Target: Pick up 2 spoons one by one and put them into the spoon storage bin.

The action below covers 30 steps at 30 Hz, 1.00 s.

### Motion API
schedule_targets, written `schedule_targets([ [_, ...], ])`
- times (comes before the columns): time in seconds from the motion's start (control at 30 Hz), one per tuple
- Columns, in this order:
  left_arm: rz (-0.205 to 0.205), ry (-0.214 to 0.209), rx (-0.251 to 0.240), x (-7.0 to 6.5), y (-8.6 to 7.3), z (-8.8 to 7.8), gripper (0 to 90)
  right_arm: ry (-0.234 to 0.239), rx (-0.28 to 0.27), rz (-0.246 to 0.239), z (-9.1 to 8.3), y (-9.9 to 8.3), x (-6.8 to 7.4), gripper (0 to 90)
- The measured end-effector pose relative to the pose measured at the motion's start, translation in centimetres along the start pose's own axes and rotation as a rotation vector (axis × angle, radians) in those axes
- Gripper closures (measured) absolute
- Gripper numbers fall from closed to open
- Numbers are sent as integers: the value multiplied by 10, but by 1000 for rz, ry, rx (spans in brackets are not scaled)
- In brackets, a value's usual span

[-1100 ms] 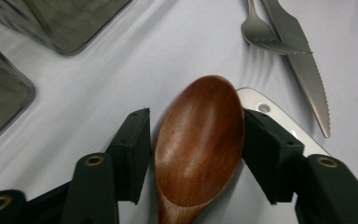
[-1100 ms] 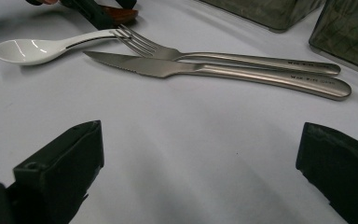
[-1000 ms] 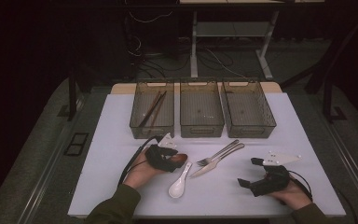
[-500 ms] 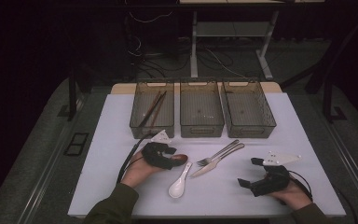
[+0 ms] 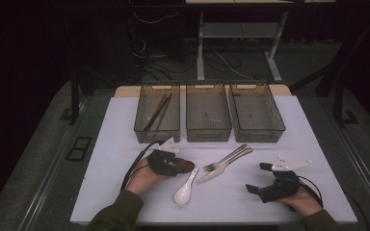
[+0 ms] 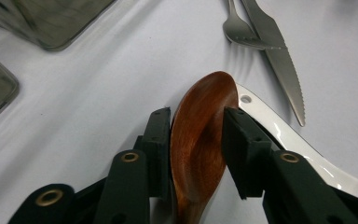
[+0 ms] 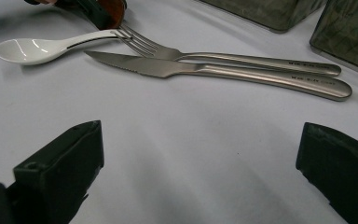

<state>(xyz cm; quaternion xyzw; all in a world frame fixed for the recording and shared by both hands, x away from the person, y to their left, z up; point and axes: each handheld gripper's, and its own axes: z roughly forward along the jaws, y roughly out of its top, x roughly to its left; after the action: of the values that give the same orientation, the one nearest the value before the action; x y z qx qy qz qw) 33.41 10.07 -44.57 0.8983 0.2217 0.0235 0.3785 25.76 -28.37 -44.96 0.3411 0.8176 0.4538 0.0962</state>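
Sorting barely begun by the look of it: chopsticks (image 5: 157, 112) already in the left bin (image 5: 140, 127), left gripper (image 6: 196, 149) just clamped onto wooden spoon (image 6: 200, 140) mid-mat toward the near edge, right gripper (image 7: 198, 175) gaping, idle near the near-right corner; white spoon (image 5: 185, 189), fork (image 5: 224, 159), knife (image 5: 224, 165) left.

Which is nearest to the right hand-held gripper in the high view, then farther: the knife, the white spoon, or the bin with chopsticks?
From the right hand-held gripper:
1. Knife, just to its left.
2. White spoon, farther left.
3. Bin with chopsticks, far back-left.
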Motion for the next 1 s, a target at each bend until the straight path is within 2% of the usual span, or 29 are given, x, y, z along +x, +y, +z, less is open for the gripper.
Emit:
schedule_targets([
  [0.4,31,-33,-15,0,-1,-9,832,3,1,-2,0,0,0,5],
  [0.8,62,4,-3,-4,1,-11,837,12,3,5,0,0,1,6],
  [1.0,53,20,-21,-3,1,-16,837,18,6,6,0,0,1,5],
])
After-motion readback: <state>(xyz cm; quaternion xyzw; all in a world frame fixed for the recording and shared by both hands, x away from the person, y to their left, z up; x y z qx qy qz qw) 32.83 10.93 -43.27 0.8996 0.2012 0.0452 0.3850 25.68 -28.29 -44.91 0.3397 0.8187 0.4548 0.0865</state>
